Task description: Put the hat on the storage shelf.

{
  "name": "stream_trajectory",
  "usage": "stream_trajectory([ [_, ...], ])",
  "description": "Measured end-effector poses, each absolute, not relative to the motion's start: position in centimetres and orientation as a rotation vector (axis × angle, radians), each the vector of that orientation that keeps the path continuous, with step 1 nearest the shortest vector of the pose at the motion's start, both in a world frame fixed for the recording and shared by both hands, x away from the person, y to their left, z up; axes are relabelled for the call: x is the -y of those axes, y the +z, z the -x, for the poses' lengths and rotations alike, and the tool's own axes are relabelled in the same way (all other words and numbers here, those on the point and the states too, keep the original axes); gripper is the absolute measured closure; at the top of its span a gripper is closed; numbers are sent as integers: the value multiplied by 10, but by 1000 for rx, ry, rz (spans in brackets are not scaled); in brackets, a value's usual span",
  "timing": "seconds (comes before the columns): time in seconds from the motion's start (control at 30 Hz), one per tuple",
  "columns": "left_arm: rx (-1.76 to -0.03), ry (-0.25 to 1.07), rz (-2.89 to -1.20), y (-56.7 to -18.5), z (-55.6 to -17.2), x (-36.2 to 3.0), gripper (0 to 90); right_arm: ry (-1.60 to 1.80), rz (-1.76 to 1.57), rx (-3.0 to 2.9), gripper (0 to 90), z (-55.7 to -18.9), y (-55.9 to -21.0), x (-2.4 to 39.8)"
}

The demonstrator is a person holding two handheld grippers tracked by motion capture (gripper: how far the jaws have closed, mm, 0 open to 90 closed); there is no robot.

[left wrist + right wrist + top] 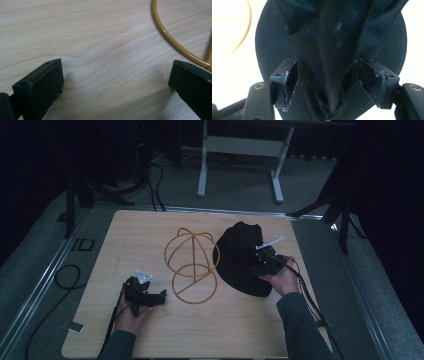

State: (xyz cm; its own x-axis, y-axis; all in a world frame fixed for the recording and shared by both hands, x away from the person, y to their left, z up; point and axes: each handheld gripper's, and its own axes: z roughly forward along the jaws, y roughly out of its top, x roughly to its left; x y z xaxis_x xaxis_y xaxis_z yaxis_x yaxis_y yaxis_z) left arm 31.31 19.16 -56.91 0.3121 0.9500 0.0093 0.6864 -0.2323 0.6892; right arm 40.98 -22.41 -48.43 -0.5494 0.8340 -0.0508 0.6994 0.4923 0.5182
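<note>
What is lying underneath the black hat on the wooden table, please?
The black hat rests directly on the wooden table, right of the yellow wire hat stand. Its brim and crown cover the wood beneath, so anything under it is hidden. The right gripper hovers over its crown.

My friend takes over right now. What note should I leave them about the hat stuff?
Left gripper: open, low over the bare wooden table, beside the base ring of the gold wire hat stand; nothing between its jaws.
Right gripper: jaws apart around a raised fold of the black hat; the pads do not look pressed on it yet.
The hat lies crumpled on the table right of the stand, apart from it.
Done: nothing on the stand.
Left, probably: grip the hat, lift it and set it over the stand.
</note>
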Motion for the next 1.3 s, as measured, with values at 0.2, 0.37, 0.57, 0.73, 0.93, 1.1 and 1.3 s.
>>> stream_trajectory([
  [0.2, -1442, 587, -2004, -569, -313, -192, 3, 657, -1352, -2454, 303, -423, -488, 226],
  [0.37, -1441, 587, -2006, -569, -313, -192, 2, 674, -1377, -2466, 326, -431, -490, 228],
  [0.57, -1441, 586, -2006, -569, -313, -192, 3, 690, -1389, -2486, 446, -437, -492, 229],
  [0.73, -1441, 586, -2007, -569, -313, -192, 3, 695, -1367, -2505, 673, -438, -493, 227],
  [0.93, -1441, 586, -2007, -569, -313, -192, 3, 674, -1365, -2523, 809, -440, -494, 225],
  [1.1, -1440, 586, -2007, -569, -313, -192, 3, 690, -1338, -2513, 865, -439, -487, 226],
  [1.3, -1441, 586, -2006, -569, -313, -192, 3, 710, -1294, -2510, 879, -436, -479, 228],
])
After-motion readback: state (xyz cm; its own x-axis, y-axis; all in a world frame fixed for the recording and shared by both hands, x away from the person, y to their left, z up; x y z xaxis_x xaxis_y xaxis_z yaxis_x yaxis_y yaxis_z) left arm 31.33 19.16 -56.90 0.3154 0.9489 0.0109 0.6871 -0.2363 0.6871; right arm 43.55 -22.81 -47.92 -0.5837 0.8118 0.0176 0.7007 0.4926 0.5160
